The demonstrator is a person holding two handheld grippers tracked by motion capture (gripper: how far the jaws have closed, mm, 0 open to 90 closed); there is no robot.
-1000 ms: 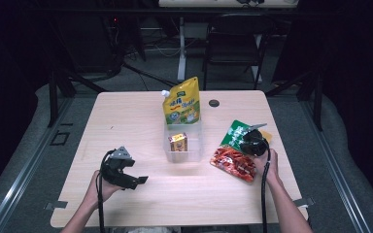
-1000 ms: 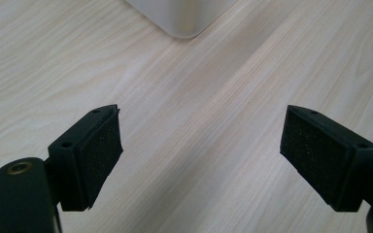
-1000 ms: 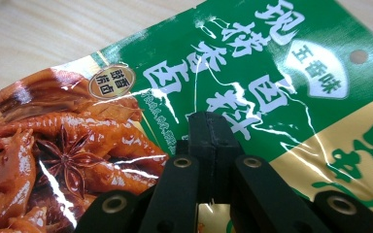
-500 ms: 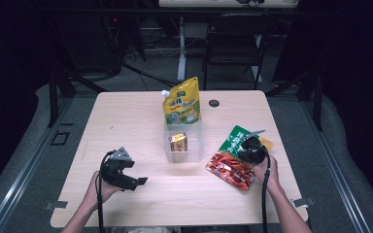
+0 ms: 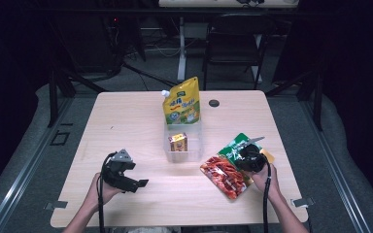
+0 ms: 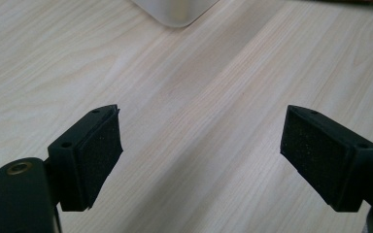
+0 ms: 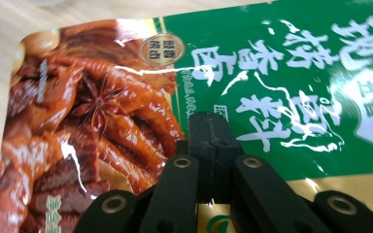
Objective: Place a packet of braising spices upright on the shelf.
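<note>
A red and green snack packet (image 5: 225, 175) printed with braised chicken feet lies on the table's right front part. My right gripper (image 5: 246, 158) sits on its green end with the jaws pressed together. In the right gripper view the packet (image 7: 281, 87) spreads behind the shut gripper (image 7: 209, 133), which appears to pinch its near edge. My left gripper (image 5: 139, 184) hovers over bare wood at the front left. Its pads (image 6: 99, 150) stand wide apart with nothing between them (image 6: 201, 150).
A clear plastic bin (image 5: 168, 151) stands mid-table with a small yellow box (image 5: 178, 142) inside and a yellow spouted pouch (image 5: 182, 104) upright at its far end. Behind it is a black disc (image 5: 214, 103). The bin's corner (image 6: 175, 9) shows ahead of the left gripper.
My right gripper and the snack packet have slid together toward the table's front edge and slightly left. The left gripper has stayed put.
</note>
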